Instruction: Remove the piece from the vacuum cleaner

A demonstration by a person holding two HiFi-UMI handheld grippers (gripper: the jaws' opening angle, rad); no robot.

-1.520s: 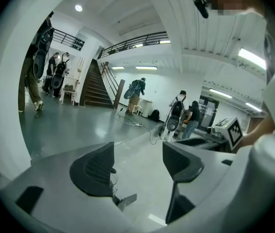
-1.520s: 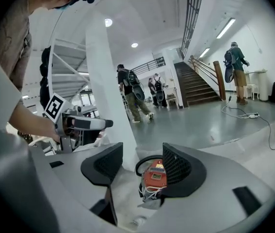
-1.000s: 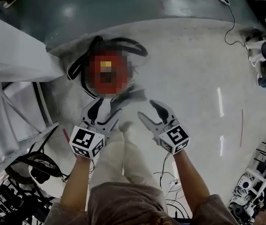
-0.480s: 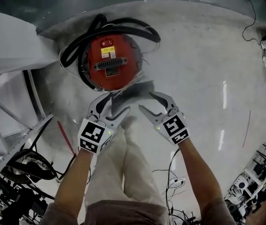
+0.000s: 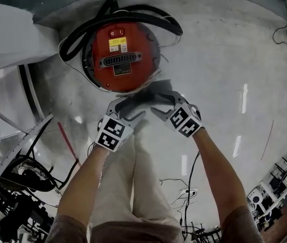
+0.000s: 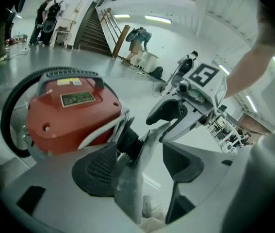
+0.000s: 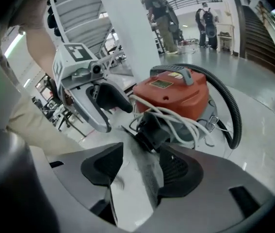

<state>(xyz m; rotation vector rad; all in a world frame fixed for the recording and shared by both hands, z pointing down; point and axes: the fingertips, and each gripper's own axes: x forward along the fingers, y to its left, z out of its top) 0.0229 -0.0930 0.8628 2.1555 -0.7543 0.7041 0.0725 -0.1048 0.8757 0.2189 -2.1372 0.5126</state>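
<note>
The red vacuum cleaner (image 5: 120, 54) stands on the pale floor (image 5: 224, 59) with its black hose (image 5: 133, 14) looped around the body; the grey piece (image 5: 148, 97), a flat nozzle, juts from the vacuum cleaner's front on a black collar (image 6: 130, 140), on the side nearest the person. Both tools meet there, probably to share the pull. The left gripper (image 5: 125, 108) is spread around the piece; the piece lies against one pad, with a gap to the other. The right gripper (image 5: 164, 104) is likewise spread, its jaws straddling the piece just short of the collar. Neither has clamped yet; the piece remains attached. White cord (image 7: 176, 118) draped over the vacuum cleaner's front could snag.
</note>
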